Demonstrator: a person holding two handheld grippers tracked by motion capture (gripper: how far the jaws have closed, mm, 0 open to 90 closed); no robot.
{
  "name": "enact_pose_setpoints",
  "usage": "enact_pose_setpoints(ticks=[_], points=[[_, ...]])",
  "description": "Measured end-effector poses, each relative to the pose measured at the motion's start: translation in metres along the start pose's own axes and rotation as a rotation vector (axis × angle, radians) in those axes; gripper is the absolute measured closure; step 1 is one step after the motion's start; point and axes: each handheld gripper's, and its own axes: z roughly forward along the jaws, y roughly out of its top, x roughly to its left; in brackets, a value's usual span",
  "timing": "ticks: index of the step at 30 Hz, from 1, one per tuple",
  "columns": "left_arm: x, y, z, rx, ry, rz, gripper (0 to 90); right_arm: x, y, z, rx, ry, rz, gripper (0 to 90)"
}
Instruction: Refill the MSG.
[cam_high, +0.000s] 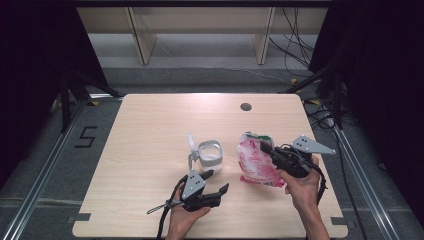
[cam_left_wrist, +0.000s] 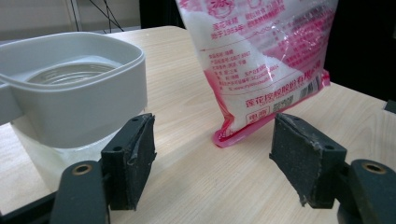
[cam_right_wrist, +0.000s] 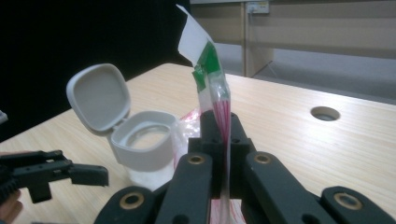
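A pink and white plastic bag (cam_high: 255, 161) of white grains stands on the wooden table (cam_high: 150, 130), right of centre. My right gripper (cam_high: 263, 146) is shut on its upper edge; in the right gripper view the jaws (cam_right_wrist: 219, 126) pinch the bag's thin green-tipped top (cam_right_wrist: 212, 70). Left of the bag stands a clear container (cam_high: 210, 154) with a grey rim and a flipped-up lid (cam_high: 191, 145). My left gripper (cam_high: 217, 180) lies low on the table just in front of the container, open. Its pads (cam_left_wrist: 133, 158) have nothing between them, with the container (cam_left_wrist: 74, 93) at left and the bag (cam_left_wrist: 261, 60) ahead.
A round cable hole (cam_high: 245, 106) sits near the table's far edge. Wooden shelf legs (cam_high: 142, 40) and loose cables (cam_high: 295, 45) are on the floor beyond. Black stands flank the table on both sides.
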Motion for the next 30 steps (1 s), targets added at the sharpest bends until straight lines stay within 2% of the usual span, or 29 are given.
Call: enact_pose_setpoints(ticks=[2,3,5,6,7,8,9,11,12,13,14,15,17,22,23,24,25,26,28,29,30], points=[[0.000,0.000,-0.001,-0.003,-0.005,-0.001,29.8,-0.002,-0.003,-0.002,-0.010,-0.011,0.001,90.0],[0.001,0.000,-0.001,-0.003,-0.005,0.001,29.8,-0.005,-0.003,-0.003,-0.010,-0.013,-0.020,90.0],[0.000,0.000,-0.002,0.000,0.004,0.005,29.8,-0.006,-0.005,-0.005,-0.005,-0.031,-0.033,90.0],[0.000,-0.001,-0.001,-0.003,-0.006,0.004,29.8,-0.005,-0.005,-0.006,0.010,-0.039,0.000,90.0],[0.000,-0.001,-0.001,-0.002,-0.009,0.003,29.8,-0.008,-0.006,-0.006,0.005,-0.042,-0.026,90.0],[0.000,-0.001,-0.002,0.000,-0.004,0.002,29.8,-0.007,-0.007,-0.007,0.009,-0.042,-0.002,90.0],[0.001,0.000,-0.002,0.004,0.002,0.004,29.7,-0.010,-0.007,-0.006,0.006,-0.048,-0.029,90.0],[0.001,0.000,-0.003,-0.001,0.005,-0.006,29.7,-0.009,-0.009,-0.006,0.013,-0.070,-0.015,90.0],[0.001,0.000,-0.003,0.003,0.007,-0.002,29.7,-0.012,-0.009,-0.006,0.011,-0.071,-0.035,90.0],[0.001,0.000,-0.003,0.004,0.006,0.000,29.6,-0.011,-0.010,-0.006,0.021,-0.074,-0.004,90.0],[0.002,0.000,-0.004,0.004,0.008,-0.001,29.5,-0.014,-0.011,-0.005,0.016,-0.083,-0.033,90.0],[0.002,0.000,-0.004,-0.002,0.002,-0.002,29.4,-0.013,-0.011,-0.006,0.019,-0.085,-0.008,90.0],[0.001,0.000,-0.004,0.002,0.005,-0.007,28.9,-0.015,-0.012,-0.005,0.016,-0.095,-0.031,90.0],[0.001,0.000,-0.004,0.006,0.005,-0.003,28.1,-0.016,-0.013,-0.004,0.018,-0.089,-0.010,90.0],[0.000,0.000,-0.004,0.006,0.006,-0.002,28.1,-0.018,-0.013,-0.004,0.021,-0.100,-0.024,90.0],[-0.001,0.000,-0.003,-0.002,0.002,-0.011,28.1,-0.019,-0.014,-0.004,0.024,-0.093,-0.015,90.0],[0.000,0.000,-0.004,0.009,0.000,0.004,28.2,-0.019,-0.014,-0.004,0.024,-0.102,-0.004,90.0],[0.001,-0.001,-0.004,-0.001,-0.008,0.005,28.9,-0.021,-0.015,-0.005,0.030,-0.109,-0.014,90.0],[0.001,0.000,-0.005,0.007,0.003,0.007,29.3,-0.022,-0.018,-0.005,0.031,-0.117,0.011,90.0],[0.001,0.000,-0.005,0.005,0.005,0.007,29.2,-0.025,-0.019,-0.005,0.031,-0.127,-0.003,90.0],[0.001,-0.001,-0.004,-0.003,0.001,0.008,28.9,-0.026,-0.020,-0.005,0.039,-0.135,0.018,90.0]])
